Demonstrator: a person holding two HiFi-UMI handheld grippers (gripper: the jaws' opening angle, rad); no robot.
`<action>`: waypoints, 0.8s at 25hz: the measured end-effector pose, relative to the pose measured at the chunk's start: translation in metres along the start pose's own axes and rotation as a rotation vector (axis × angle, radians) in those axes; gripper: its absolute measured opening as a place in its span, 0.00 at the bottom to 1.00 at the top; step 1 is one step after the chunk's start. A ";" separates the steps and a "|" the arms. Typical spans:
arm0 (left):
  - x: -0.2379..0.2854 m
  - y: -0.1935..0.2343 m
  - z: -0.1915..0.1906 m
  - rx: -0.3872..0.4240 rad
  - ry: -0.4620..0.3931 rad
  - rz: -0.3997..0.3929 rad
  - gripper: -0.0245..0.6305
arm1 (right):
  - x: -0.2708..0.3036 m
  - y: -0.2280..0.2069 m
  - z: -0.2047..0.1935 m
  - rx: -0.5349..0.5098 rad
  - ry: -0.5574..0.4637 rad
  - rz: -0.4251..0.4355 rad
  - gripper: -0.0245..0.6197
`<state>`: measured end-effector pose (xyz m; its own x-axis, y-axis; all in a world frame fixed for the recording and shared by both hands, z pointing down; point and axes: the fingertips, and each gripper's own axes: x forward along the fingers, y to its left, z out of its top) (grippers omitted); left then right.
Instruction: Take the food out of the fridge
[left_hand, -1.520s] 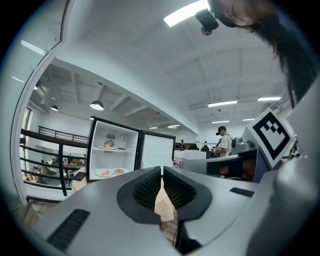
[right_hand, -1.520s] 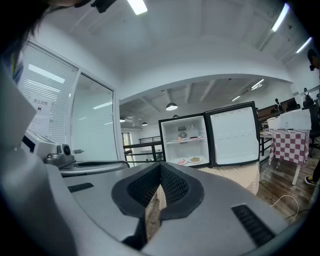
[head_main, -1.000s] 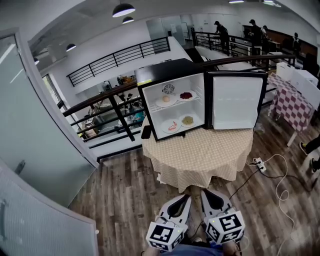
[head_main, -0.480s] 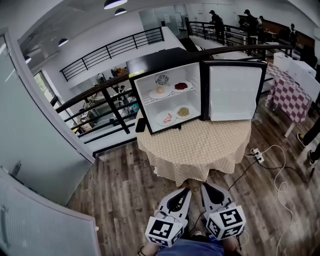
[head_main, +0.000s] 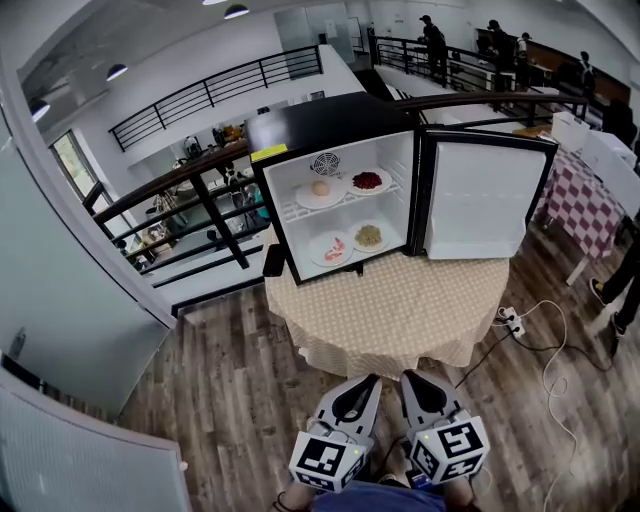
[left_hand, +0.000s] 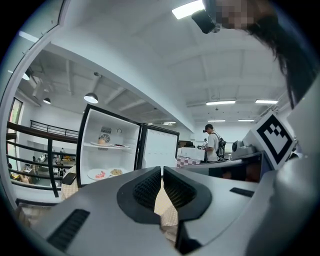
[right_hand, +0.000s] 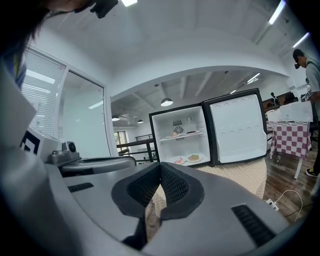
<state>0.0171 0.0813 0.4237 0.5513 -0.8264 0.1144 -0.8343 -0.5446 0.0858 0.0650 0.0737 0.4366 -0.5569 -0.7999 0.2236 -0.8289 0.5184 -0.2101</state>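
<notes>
Fridge stands open on the far table (four plates of food inside); near, left gripper and right gripper are closed, empty.

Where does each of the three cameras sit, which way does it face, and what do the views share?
Head view: on the person's head, facing forward and steeply down at the open fridge on the table; left gripper and right gripper show below.
Left gripper view: rides the left gripper, looks along its shut jaws toward the fridge.
Right gripper view: rides the right gripper, along its shut jaws, same direction.
Shared: all see the open fridge.
</notes>
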 end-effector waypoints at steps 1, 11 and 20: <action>0.008 0.009 0.001 -0.005 0.002 -0.004 0.07 | 0.010 -0.003 0.002 0.002 0.005 -0.005 0.06; 0.075 0.099 0.017 0.024 0.023 -0.054 0.07 | 0.117 -0.026 0.030 0.041 0.013 -0.040 0.06; 0.112 0.166 0.025 0.036 0.026 -0.100 0.07 | 0.188 -0.031 0.042 0.048 0.035 -0.076 0.06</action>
<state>-0.0593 -0.1052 0.4264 0.6317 -0.7638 0.1330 -0.7744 -0.6295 0.0629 -0.0117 -0.1059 0.4448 -0.4943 -0.8251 0.2737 -0.8661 0.4406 -0.2361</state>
